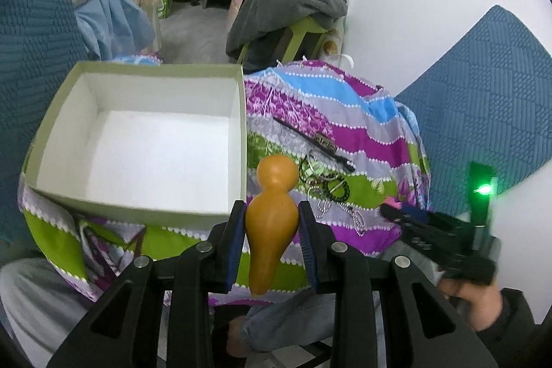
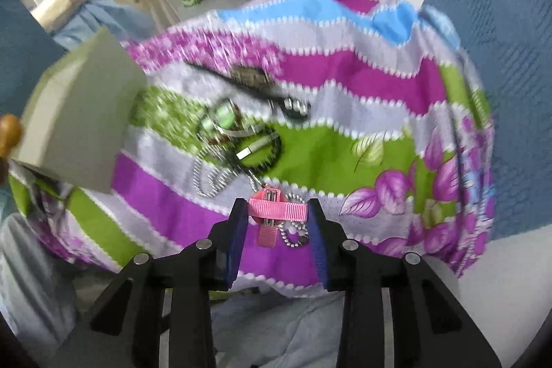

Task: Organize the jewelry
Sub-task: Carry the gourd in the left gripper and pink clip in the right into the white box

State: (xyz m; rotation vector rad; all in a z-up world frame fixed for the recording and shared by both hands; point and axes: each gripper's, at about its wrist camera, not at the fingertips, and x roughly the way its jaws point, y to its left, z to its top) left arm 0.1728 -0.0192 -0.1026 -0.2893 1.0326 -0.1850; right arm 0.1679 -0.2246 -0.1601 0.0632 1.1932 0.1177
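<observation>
Beside the open box [image 1: 138, 133], the left claw [image 1: 272, 223] grips an orange gourd-shaped piece [image 1: 272, 216].

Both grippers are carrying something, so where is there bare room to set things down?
The open box is bare inside. Cloth right of the jewelry pile is free. It is crowded around the pile and black strap.
</observation>
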